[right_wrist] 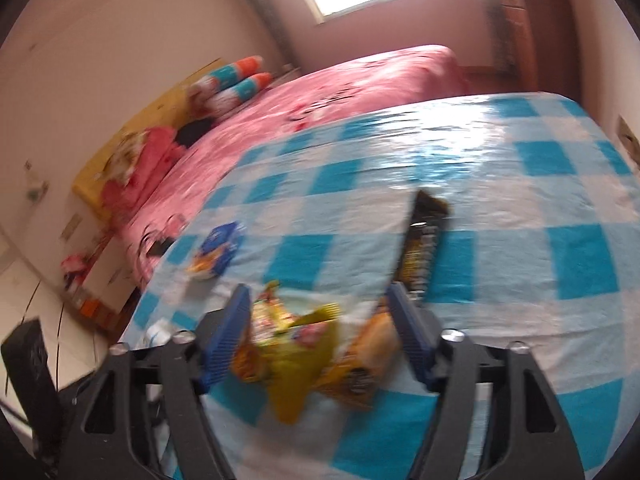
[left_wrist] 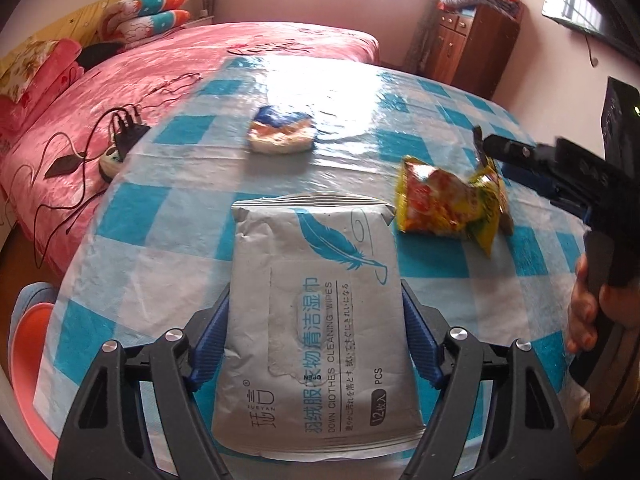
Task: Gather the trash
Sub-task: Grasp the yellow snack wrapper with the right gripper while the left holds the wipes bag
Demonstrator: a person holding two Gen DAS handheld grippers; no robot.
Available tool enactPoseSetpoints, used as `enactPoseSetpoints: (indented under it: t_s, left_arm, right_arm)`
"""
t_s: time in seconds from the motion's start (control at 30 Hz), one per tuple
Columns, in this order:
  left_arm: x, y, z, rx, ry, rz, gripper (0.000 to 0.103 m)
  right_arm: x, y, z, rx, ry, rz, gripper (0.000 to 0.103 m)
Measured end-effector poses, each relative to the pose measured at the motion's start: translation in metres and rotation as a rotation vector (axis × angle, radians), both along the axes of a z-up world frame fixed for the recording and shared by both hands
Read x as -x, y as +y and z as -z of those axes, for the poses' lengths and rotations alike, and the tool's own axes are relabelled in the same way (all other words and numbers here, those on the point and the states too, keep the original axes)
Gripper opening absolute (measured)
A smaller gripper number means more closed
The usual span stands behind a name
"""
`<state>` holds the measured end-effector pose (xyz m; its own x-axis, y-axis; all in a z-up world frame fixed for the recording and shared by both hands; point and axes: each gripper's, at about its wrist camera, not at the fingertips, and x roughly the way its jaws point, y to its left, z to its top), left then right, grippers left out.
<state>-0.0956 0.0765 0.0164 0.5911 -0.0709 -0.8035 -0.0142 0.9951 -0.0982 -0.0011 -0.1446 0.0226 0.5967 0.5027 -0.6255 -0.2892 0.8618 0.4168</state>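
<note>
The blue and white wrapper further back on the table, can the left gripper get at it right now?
Probably not yet: the left gripper has the wipes pack between its fingers. The tablecloth toward the blue and white wrapper looks clear.

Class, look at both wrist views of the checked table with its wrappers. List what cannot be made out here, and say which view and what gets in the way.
- Left wrist view: the near end of the wipes pack runs under the left gripper.
- Right wrist view: motion blur smears the yellow snack bag; its print is unreadable, and whether the right gripper presses it cannot be told.
- Right wrist view: the dark wrapper is blurred; its lower end sits behind a finger.
</note>
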Motion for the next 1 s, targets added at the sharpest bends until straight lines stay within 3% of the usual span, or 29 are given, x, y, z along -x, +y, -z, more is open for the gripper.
enactPoseSetpoints:
  t_s: [0.13, 0.23, 0.53, 0.73, 0.87, 1.0]
  left_arm:
    - [-0.001, 0.017, -0.001, 0.024, -0.004, -0.030, 0.077]
    - [-0.003, 0.026, 0.000, 0.041, 0.002, -0.049, 0.077]
    - [-0.004, 0.046, 0.001, 0.072, 0.002, -0.087, 0.077]
    - [-0.004, 0.055, 0.002, 0.088, 0.000, -0.103, 0.077]
    - [-0.004, 0.056, 0.004, 0.100, 0.006, -0.109, 0.077]
    - [-0.003, 0.056, 0.005, 0.100, 0.009, -0.104, 0.077]
  right_arm:
    - [0.005, 0.027, -0.001, 0.061, -0.026, -0.086, 0.081]
    - [0.006, 0.043, 0.004, 0.125, 0.007, -0.122, 0.081]
    - [0.031, 0.068, 0.006, 0.137, 0.048, -0.320, 0.081]
    - [0.036, 0.082, 0.007, 0.242, -0.012, -0.277, 0.081]
    - [0.034, 0.087, 0.006, 0.252, -0.067, -0.264, 0.090]
    - [0.031, 0.104, 0.016, 0.311, -0.044, -0.301, 0.091]
